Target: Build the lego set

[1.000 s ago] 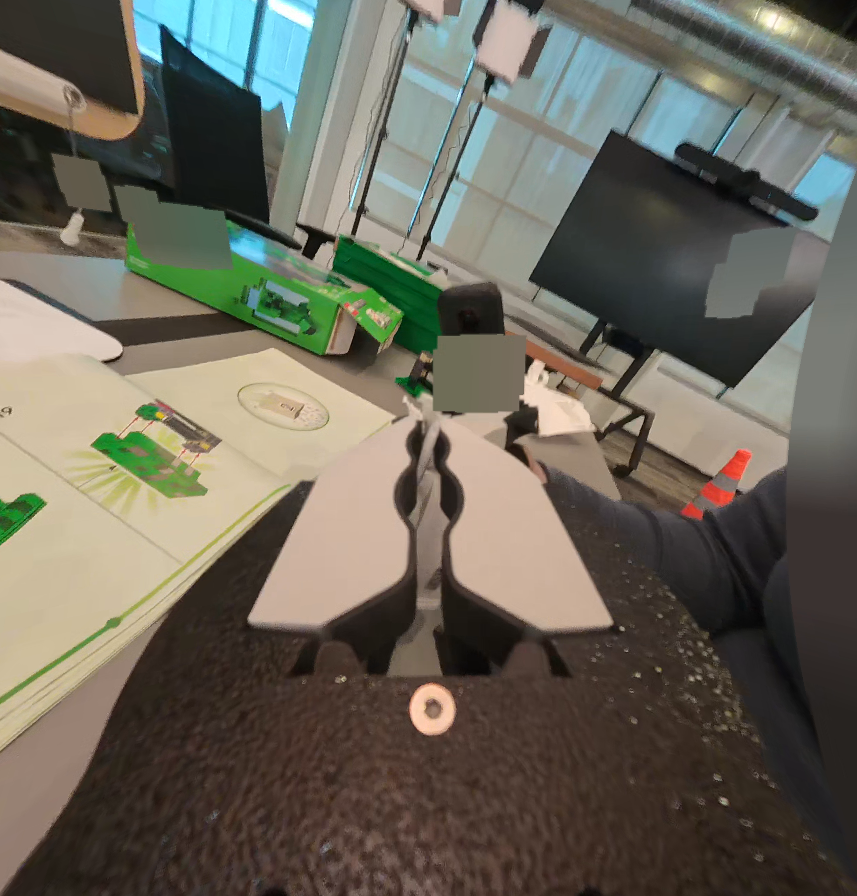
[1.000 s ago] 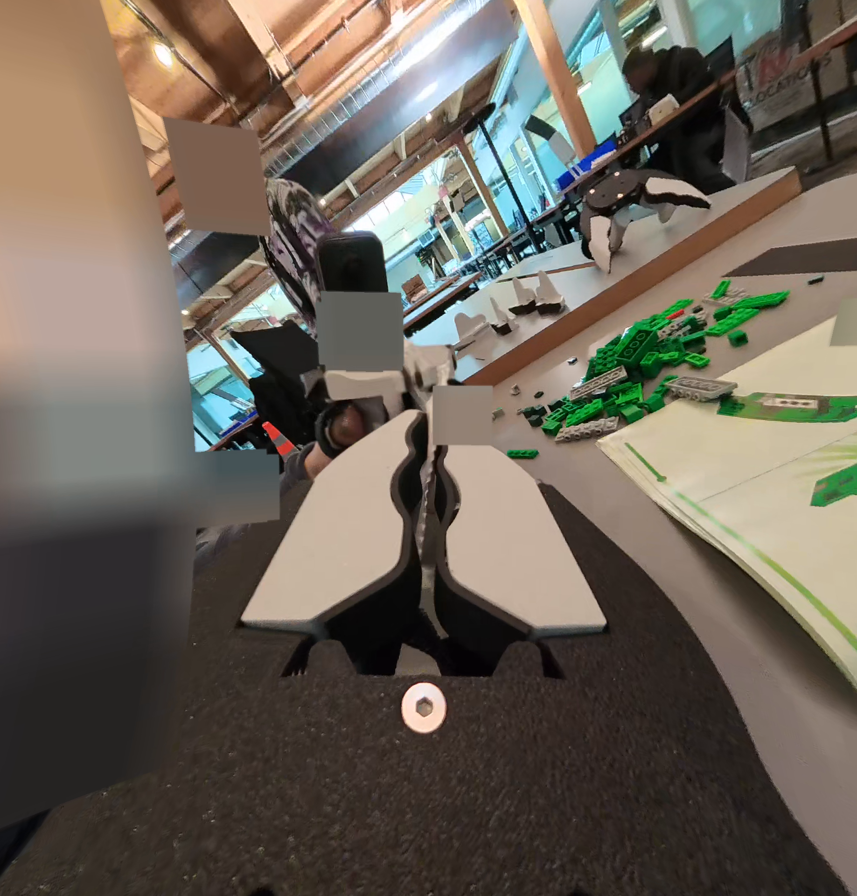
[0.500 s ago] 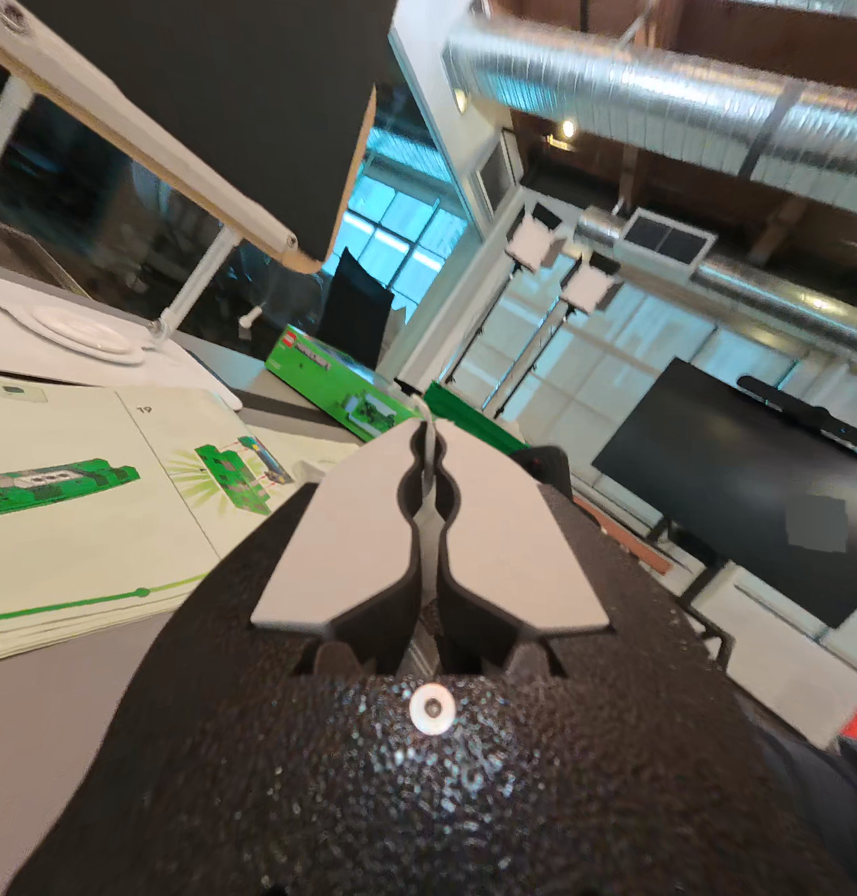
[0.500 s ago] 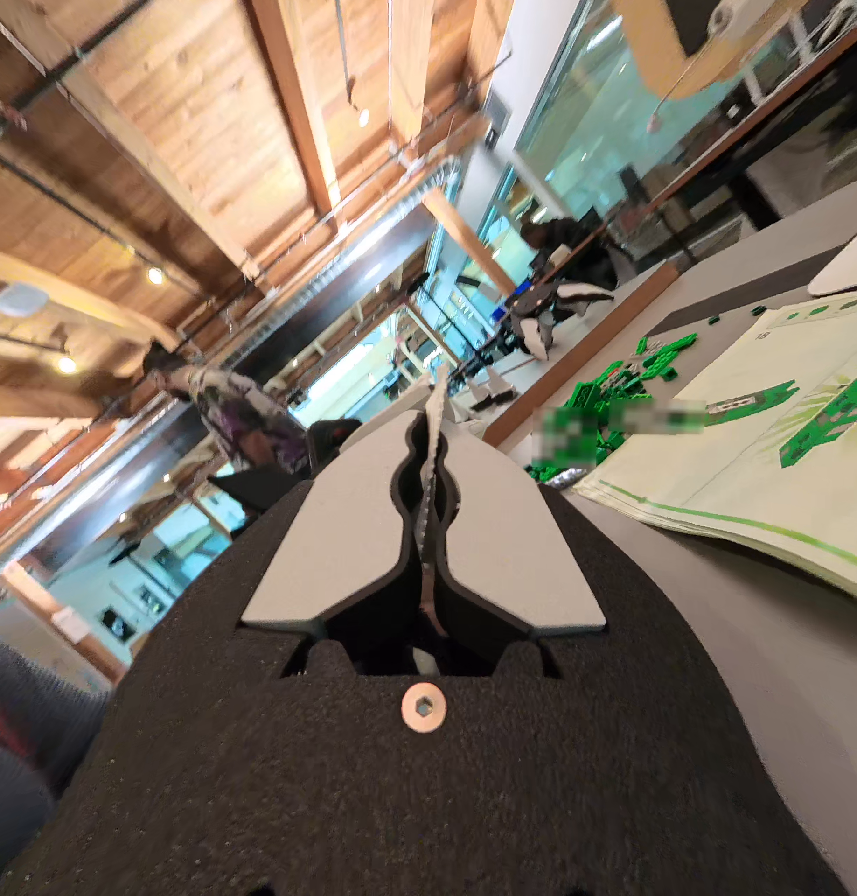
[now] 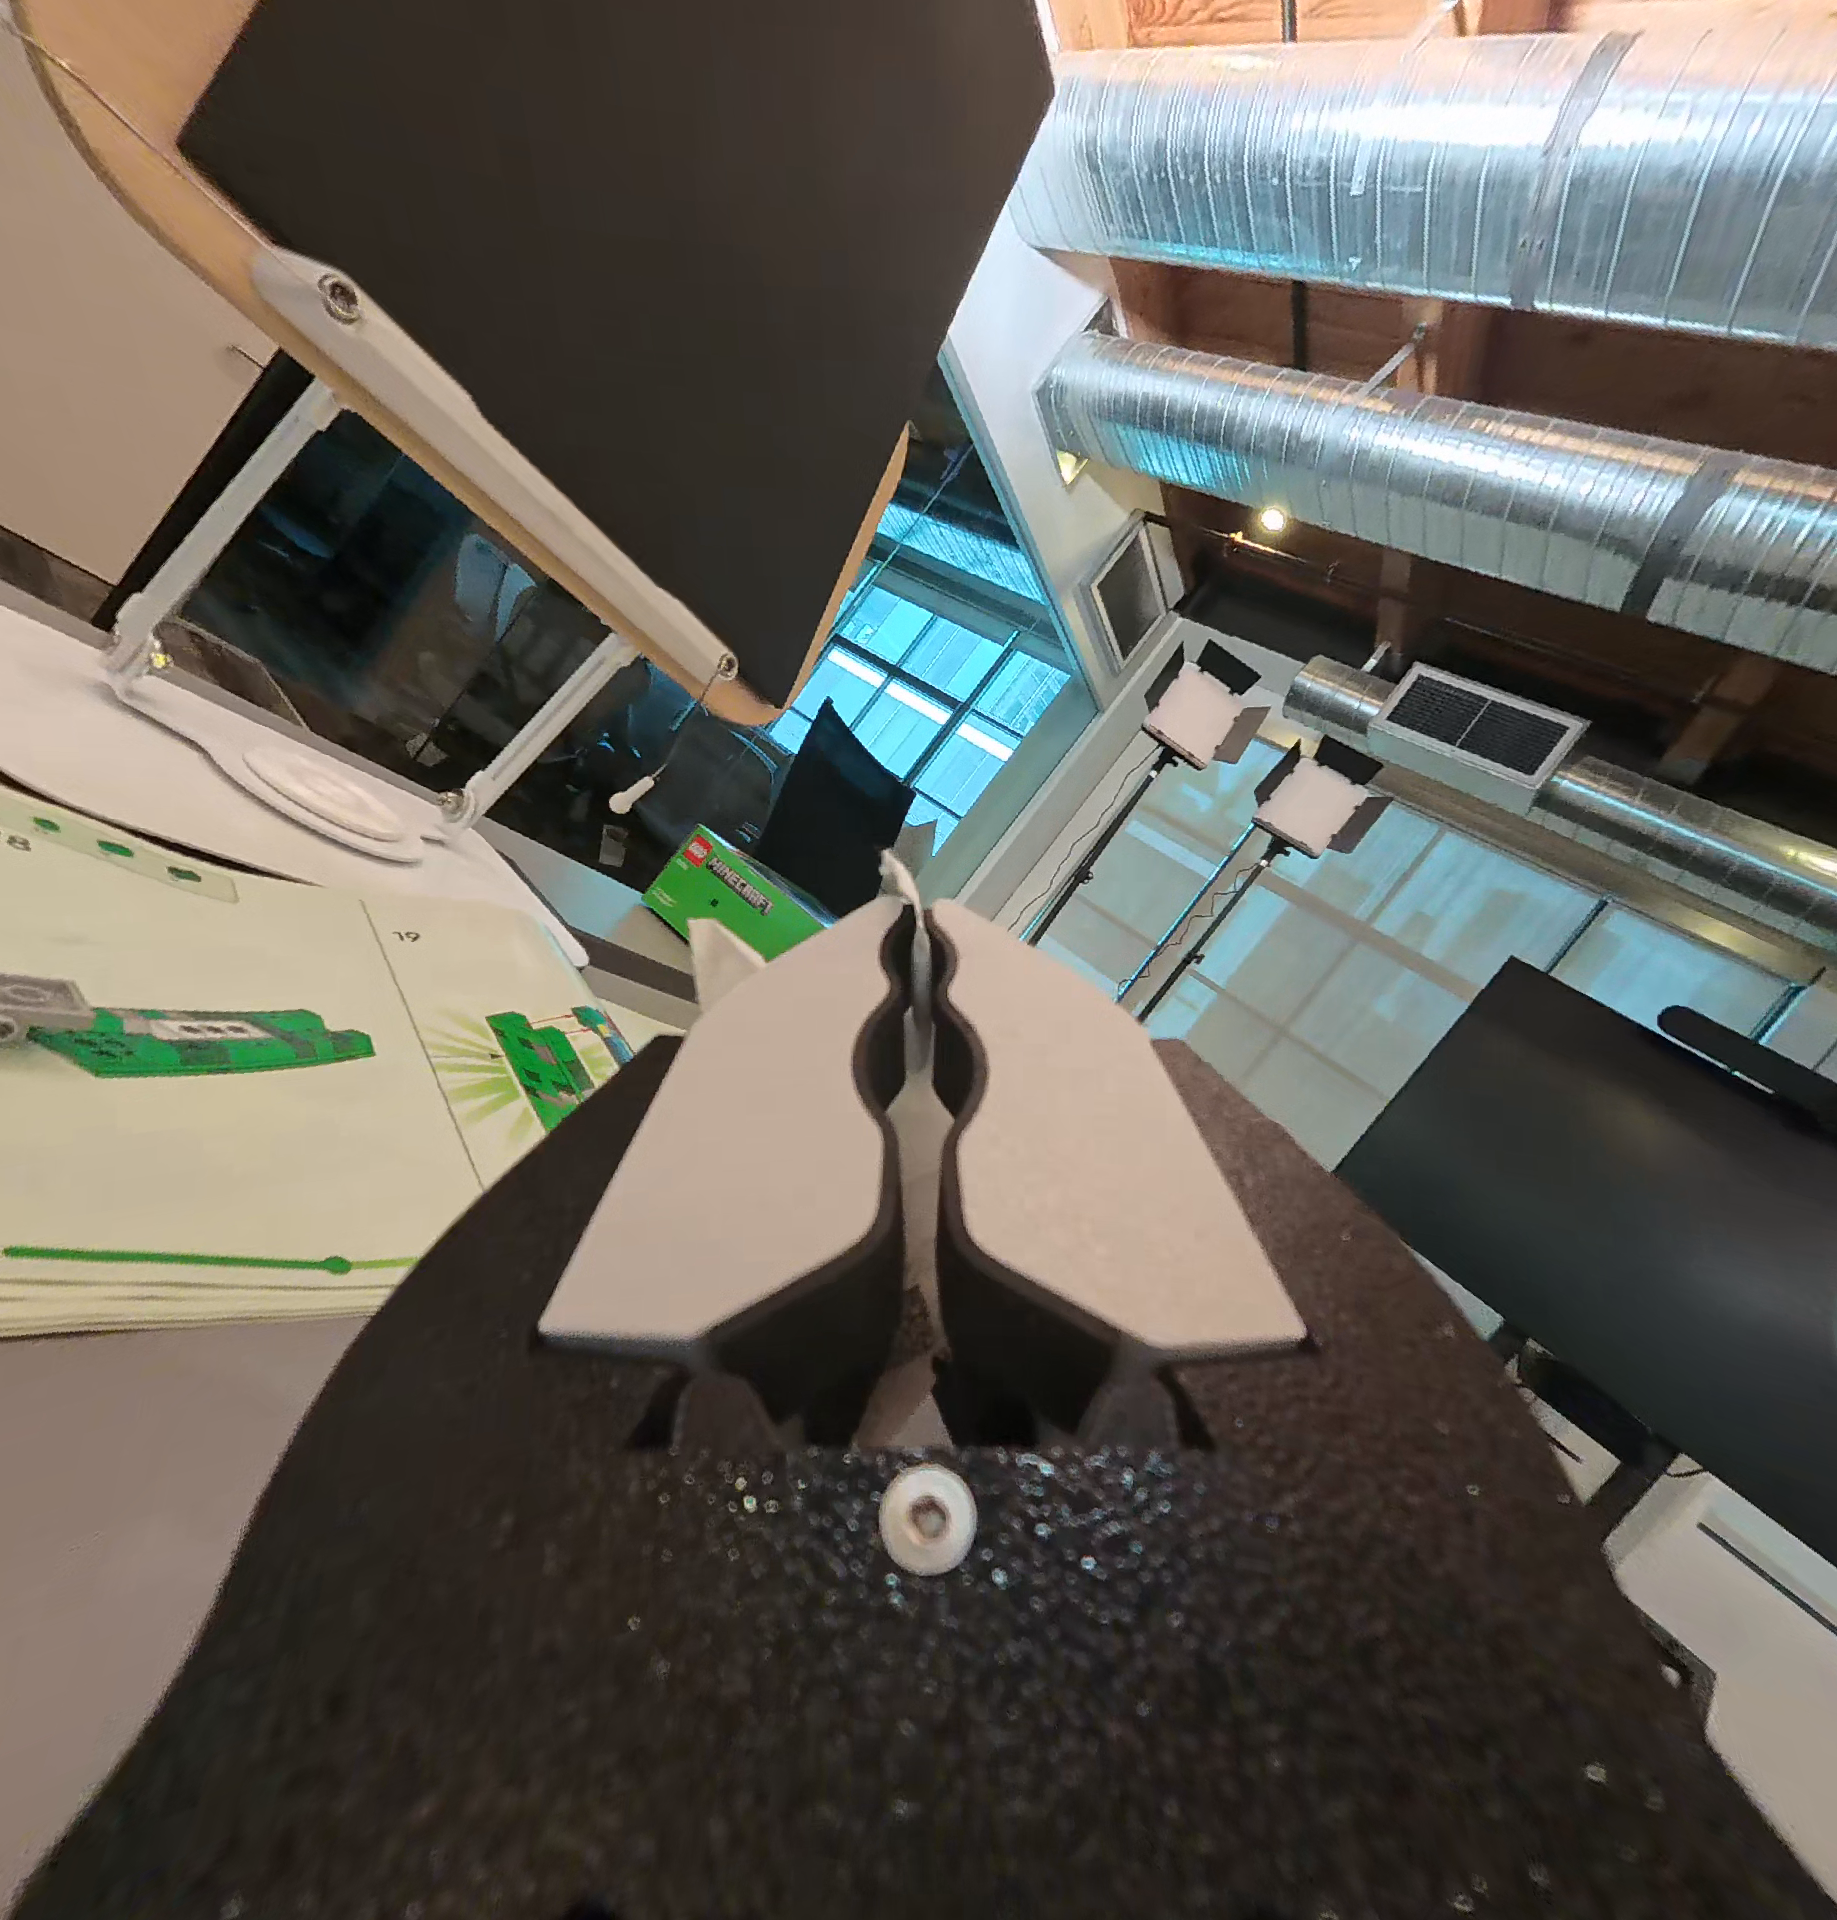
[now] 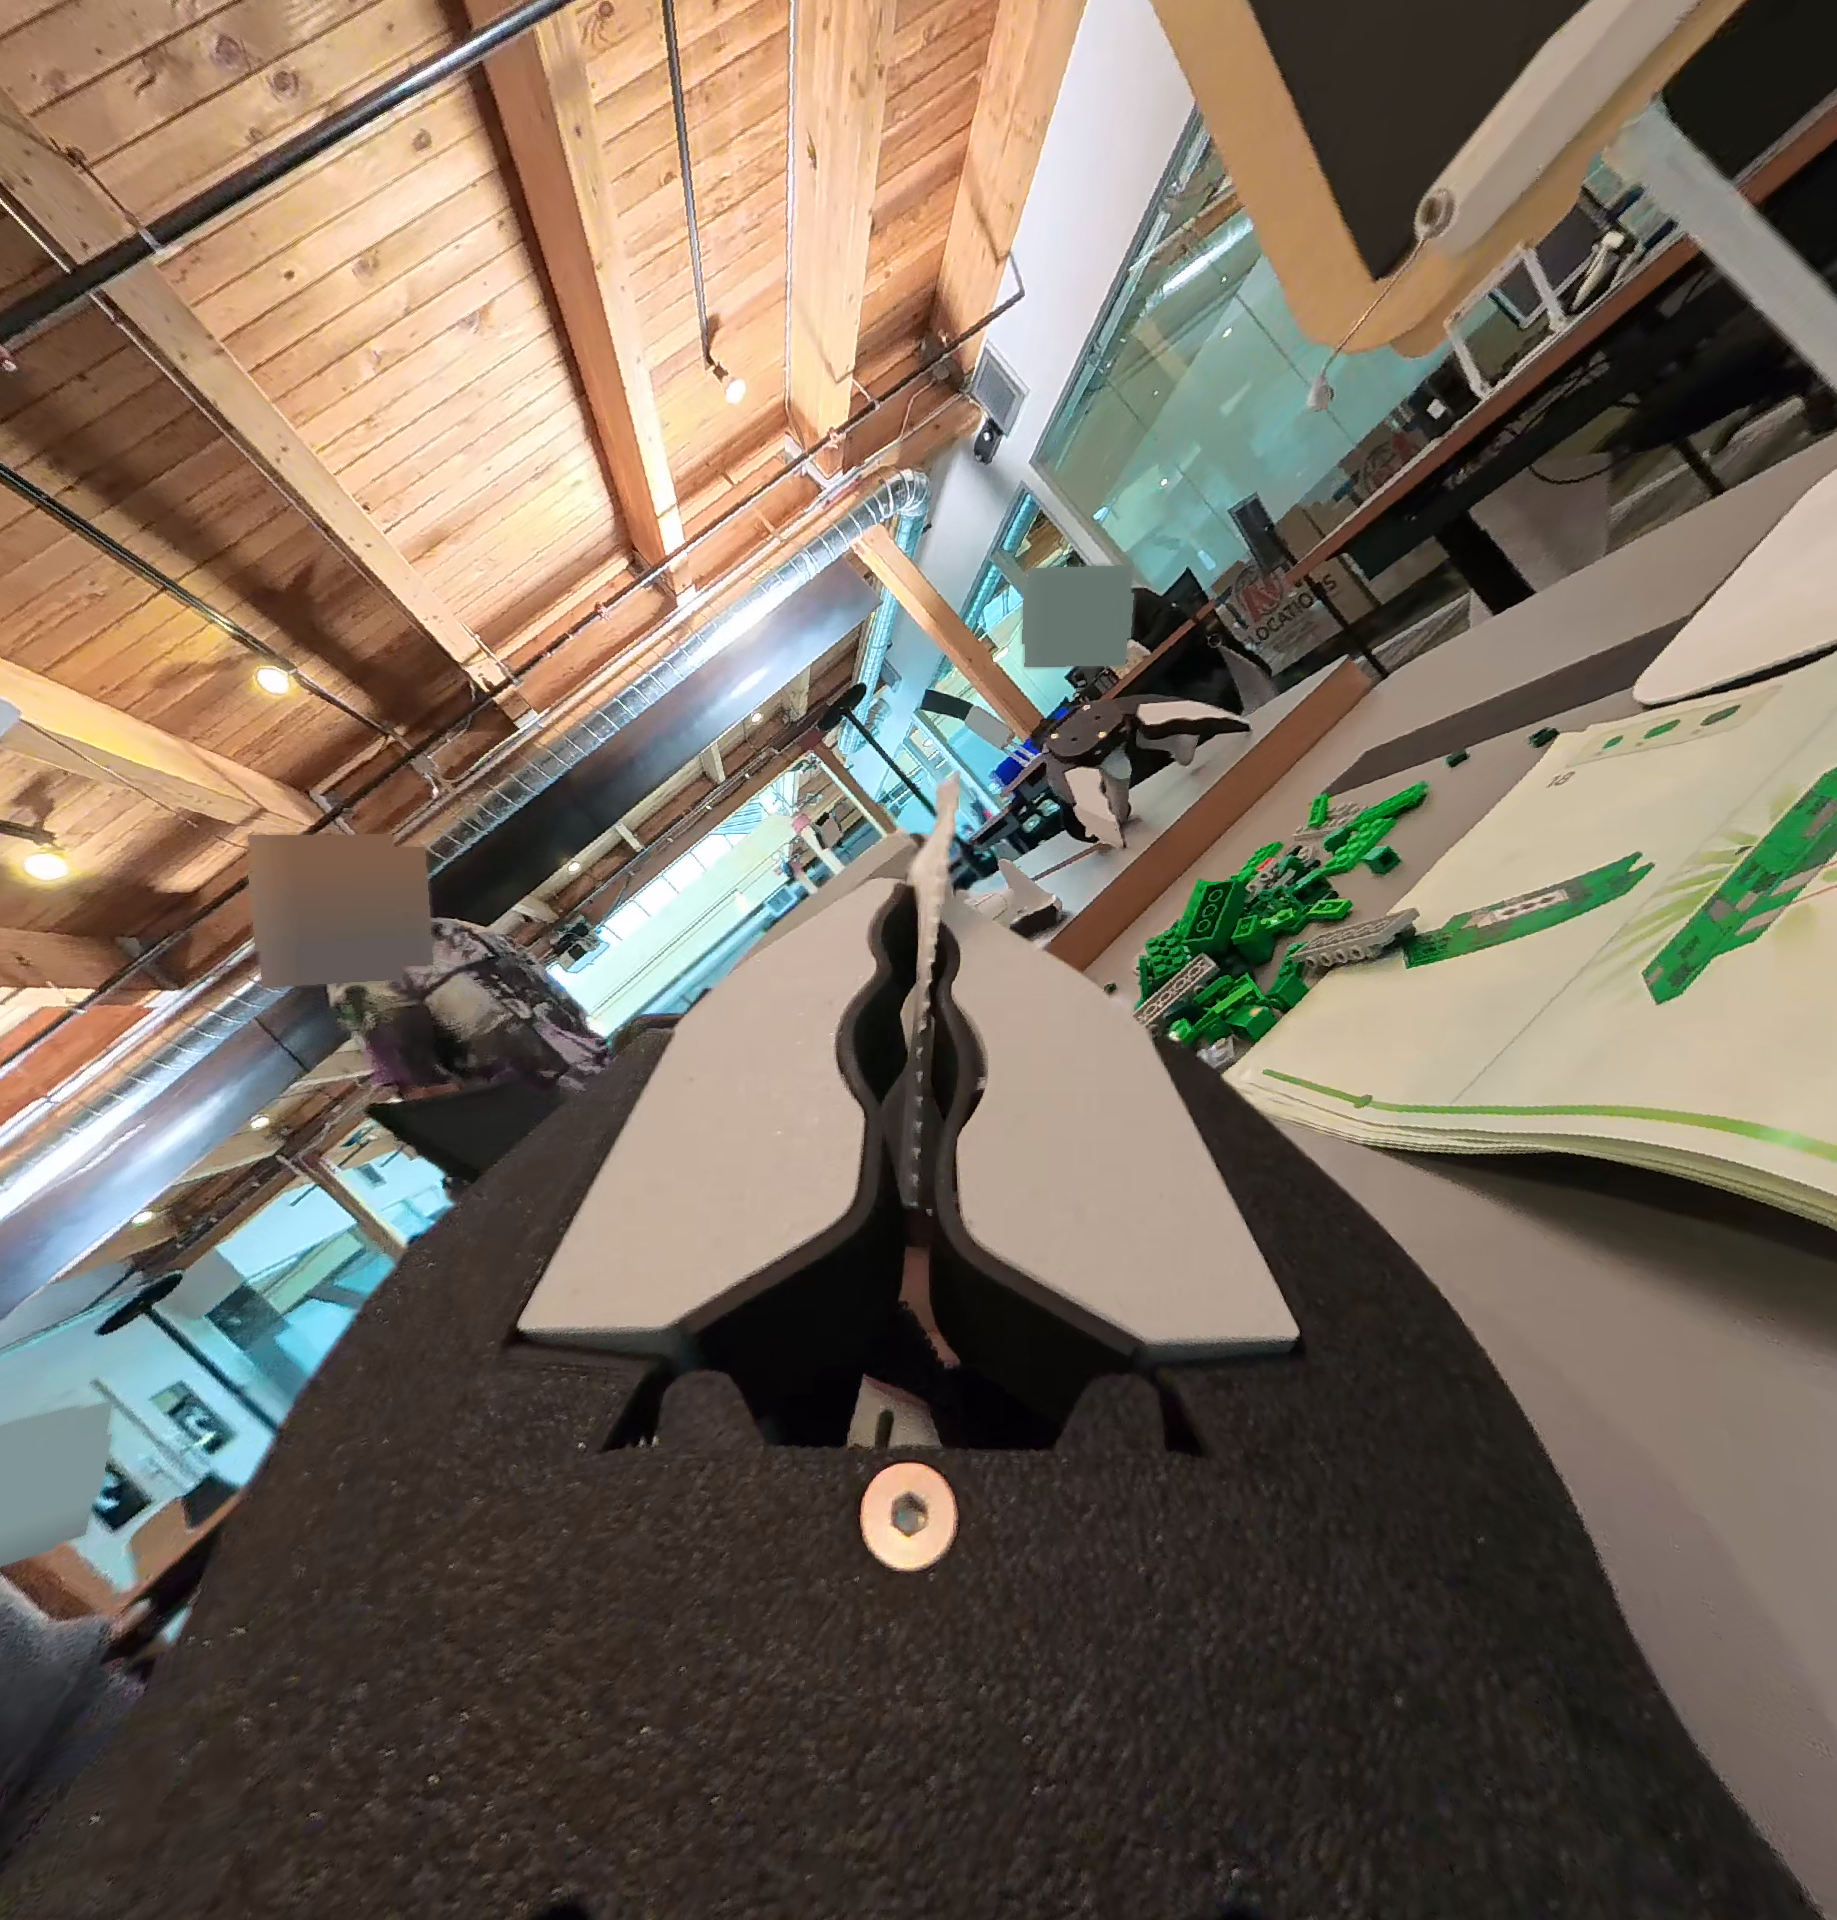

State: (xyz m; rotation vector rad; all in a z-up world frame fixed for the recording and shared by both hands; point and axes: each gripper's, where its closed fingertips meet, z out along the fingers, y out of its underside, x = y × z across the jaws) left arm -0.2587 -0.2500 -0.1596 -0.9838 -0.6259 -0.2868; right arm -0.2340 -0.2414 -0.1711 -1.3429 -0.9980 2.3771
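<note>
Timber beams and silver ducts fill the upper part of both wrist views, with a grey counter (image 6: 1672,1382) below. On it lies an open instruction booklet (image 5: 197,1132), and just beyond its far edge in the right wrist view sits a loose heap of green and grey lego pieces (image 6: 1267,956). A green lego box (image 5: 732,906) lies on its side farther back; what is inside it cannot be seen. The left gripper (image 5: 919,920) has its jaws pressed together on a thin white strip of torn bag (image 5: 906,883) that sticks out past the tips. The right gripper (image 6: 929,909) is likewise clamped on a thin white piece of bag (image 6: 940,852) with a ragged edge. Both are tilted upward, off the counter.
</note>
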